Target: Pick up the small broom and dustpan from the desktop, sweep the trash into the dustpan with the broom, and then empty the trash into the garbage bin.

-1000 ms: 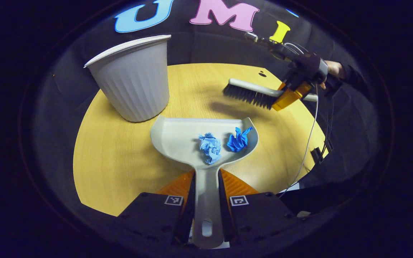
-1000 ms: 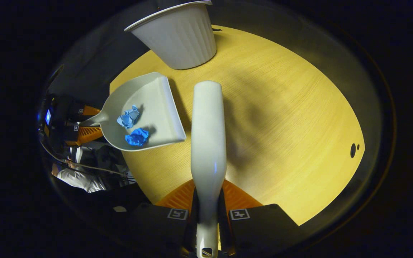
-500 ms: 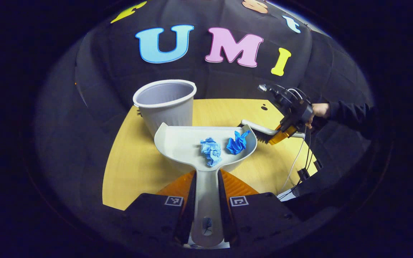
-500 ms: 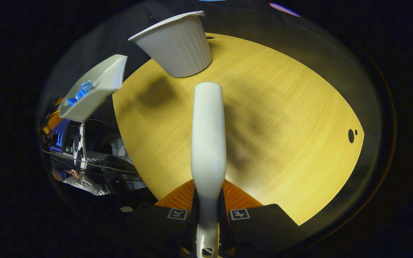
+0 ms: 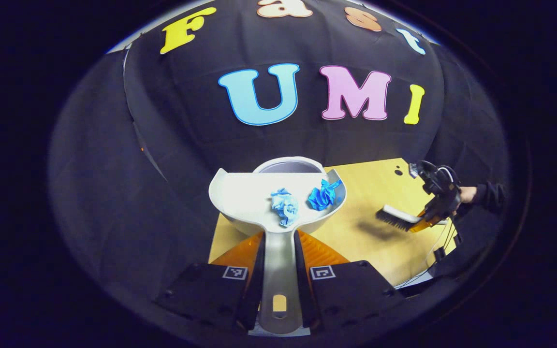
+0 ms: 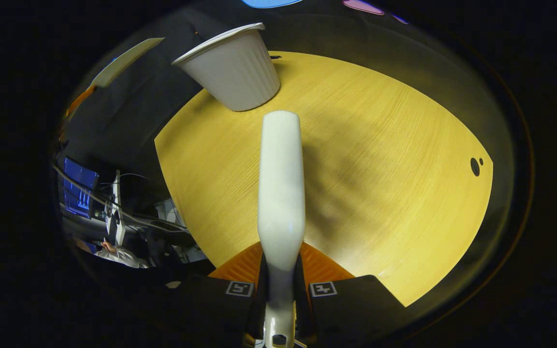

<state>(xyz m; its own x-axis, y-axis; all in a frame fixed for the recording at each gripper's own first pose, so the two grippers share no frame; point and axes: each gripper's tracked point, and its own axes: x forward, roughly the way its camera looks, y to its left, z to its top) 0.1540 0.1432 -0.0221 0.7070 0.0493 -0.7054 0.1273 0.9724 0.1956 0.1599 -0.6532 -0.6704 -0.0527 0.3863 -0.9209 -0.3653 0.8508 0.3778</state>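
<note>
**Dustpan raised ahead of the bin, ready to tip**

The left gripper (image 5: 278, 251) clamps the dustpan (image 5: 247, 200) by its handle, pan held level and lifted. Two blue paper wads (image 5: 302, 203) lie in the pan, near the handle end. The bin (image 5: 288, 166) stands directly beyond the pan's front lip, along the handle's long axis. The right gripper (image 6: 281, 270) grips the broom (image 6: 281, 179), well apart to the right, over the table (image 6: 394, 193). Judgement: next, tip forward.

Black cloth wall (image 5: 172, 159) behind a yellow wooden table (image 6: 380, 159).
</note>
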